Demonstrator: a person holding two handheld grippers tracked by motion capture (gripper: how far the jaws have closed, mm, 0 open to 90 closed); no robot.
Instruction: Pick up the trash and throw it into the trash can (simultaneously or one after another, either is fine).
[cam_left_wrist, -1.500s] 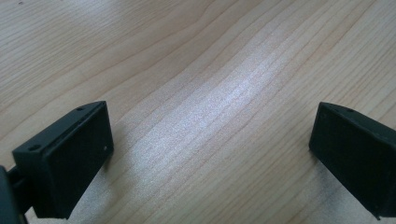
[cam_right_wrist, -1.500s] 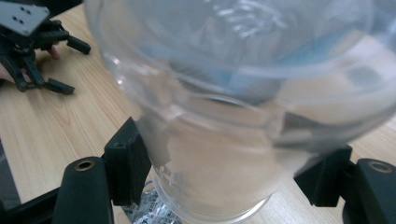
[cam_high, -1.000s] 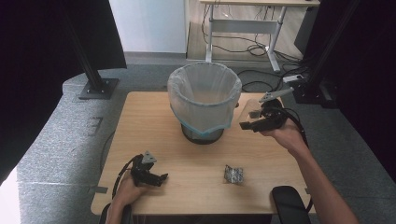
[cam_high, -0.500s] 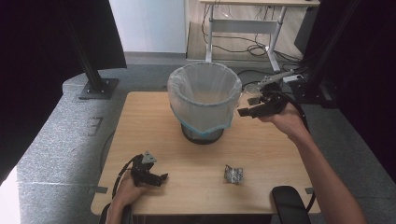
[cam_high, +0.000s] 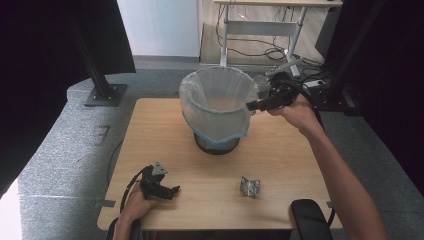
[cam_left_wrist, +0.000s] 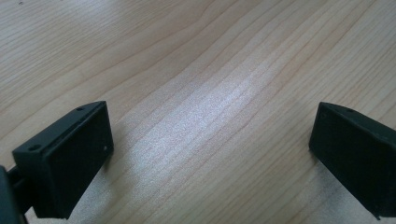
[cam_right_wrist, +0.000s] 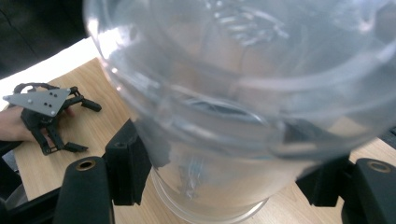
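Right hand-held gripper (cam_high: 256, 104), clamped on a clear plastic cup (cam_right_wrist: 243, 107), has risen from counter (cam_high: 165, 135) level to the bin (cam_high: 216, 107) rim: drop looks imminent. Left hand-held gripper (cam_high: 170, 190) rests open. Crumpled foil (cam_high: 249, 186) remains on counter.

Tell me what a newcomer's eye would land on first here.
The bin lined with a clear plastic bag stands mid-table. The right gripper holds a clear plastic cup at its rim. A crumpled silver foil scrap lies near the front edge.
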